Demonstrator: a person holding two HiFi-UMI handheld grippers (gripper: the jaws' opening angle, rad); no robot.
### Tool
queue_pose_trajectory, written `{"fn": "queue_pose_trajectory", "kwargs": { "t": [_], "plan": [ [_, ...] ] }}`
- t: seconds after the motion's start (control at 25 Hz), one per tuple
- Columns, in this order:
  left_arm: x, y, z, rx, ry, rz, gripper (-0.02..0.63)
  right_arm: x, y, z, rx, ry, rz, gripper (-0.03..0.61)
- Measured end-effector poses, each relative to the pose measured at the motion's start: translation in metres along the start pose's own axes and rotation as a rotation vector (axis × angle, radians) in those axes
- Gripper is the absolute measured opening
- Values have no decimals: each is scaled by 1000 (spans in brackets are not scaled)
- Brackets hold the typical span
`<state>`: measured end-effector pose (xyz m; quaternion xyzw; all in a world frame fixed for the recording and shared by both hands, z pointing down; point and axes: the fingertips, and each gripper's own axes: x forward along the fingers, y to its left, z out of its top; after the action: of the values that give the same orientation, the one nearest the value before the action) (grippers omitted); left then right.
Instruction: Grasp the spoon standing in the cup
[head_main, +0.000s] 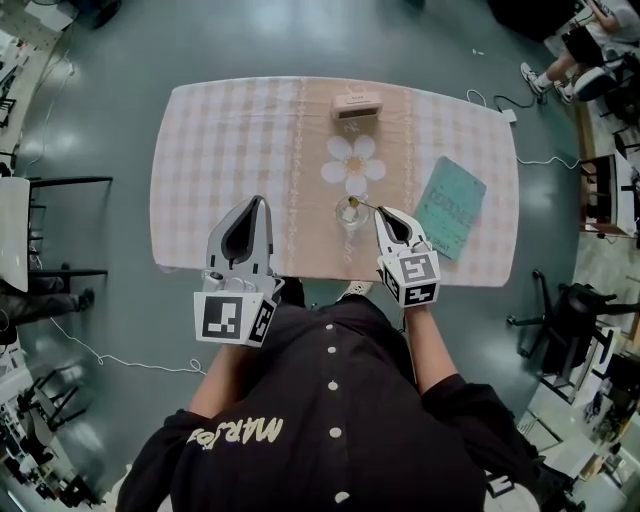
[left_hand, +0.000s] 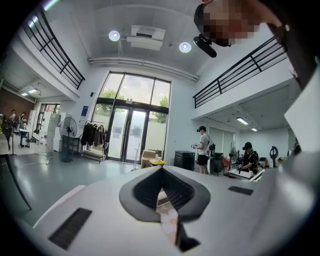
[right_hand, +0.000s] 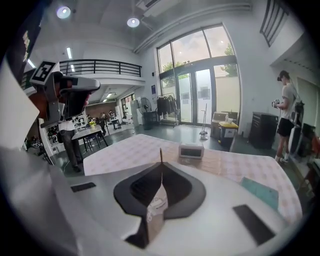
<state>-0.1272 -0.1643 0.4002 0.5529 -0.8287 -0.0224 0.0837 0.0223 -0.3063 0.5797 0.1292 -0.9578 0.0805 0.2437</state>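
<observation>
A clear glass cup (head_main: 351, 217) stands near the front middle of the checked table (head_main: 230, 130). The spoon (head_main: 362, 204) leans out of it to the right. My right gripper (head_main: 381, 211) is shut on the spoon's handle just right of the cup. In the right gripper view the thin handle (right_hand: 160, 156) pokes up from between the closed jaws (right_hand: 161, 167). My left gripper (head_main: 256, 202) hovers left of the cup over the table's front edge, shut with nothing in it (left_hand: 161, 170). The cup itself is hidden in both gripper views.
A flower-shaped mat (head_main: 353, 162) lies behind the cup, and a small box-like clock (head_main: 357, 105) (right_hand: 191, 150) sits at the far edge. A teal booklet (head_main: 450, 205) (right_hand: 260, 192) lies to the right. People stand in the hall beyond.
</observation>
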Motion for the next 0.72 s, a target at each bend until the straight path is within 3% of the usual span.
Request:
{"fn": "queue_pose_trajectory", "kwargs": {
  "t": [0.72],
  "plan": [
    [15, -13, 12, 17, -43, -64, 11, -62, -27, 98, 11, -263, -90, 11]
  ]
}}
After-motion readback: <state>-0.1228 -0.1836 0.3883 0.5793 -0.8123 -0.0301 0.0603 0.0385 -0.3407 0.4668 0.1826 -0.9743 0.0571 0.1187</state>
